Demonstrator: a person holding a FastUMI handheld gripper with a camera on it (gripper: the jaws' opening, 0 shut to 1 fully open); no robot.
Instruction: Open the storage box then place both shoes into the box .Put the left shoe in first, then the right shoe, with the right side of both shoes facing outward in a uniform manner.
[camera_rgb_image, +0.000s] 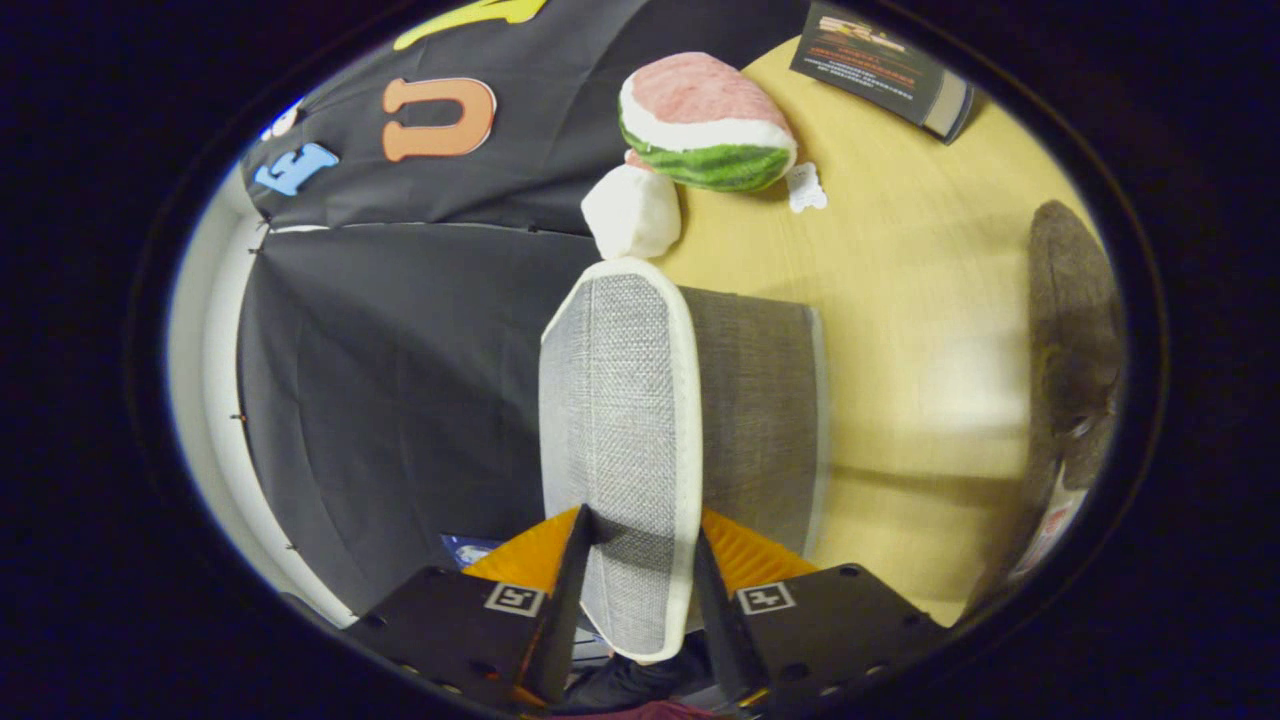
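**Lid gripped**

Fingers (640, 560) of mine pinch the lid (620, 440), one on each face, holding it on edge. Just behind it sits the grey box (760, 420) on the table (920, 300). A shoe (1075, 330) lies well apart to one side. Beyond the lid, a white ball (632, 212) touches a watermelon plush (705, 125); farther off lies a booklet (885, 65).

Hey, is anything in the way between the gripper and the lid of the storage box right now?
Nothing visible. The lid sits between the jaws of the gripper, which appear closed on its edge. The toy watermelon lies beyond the box, and the brown shoe lies apart on the table.
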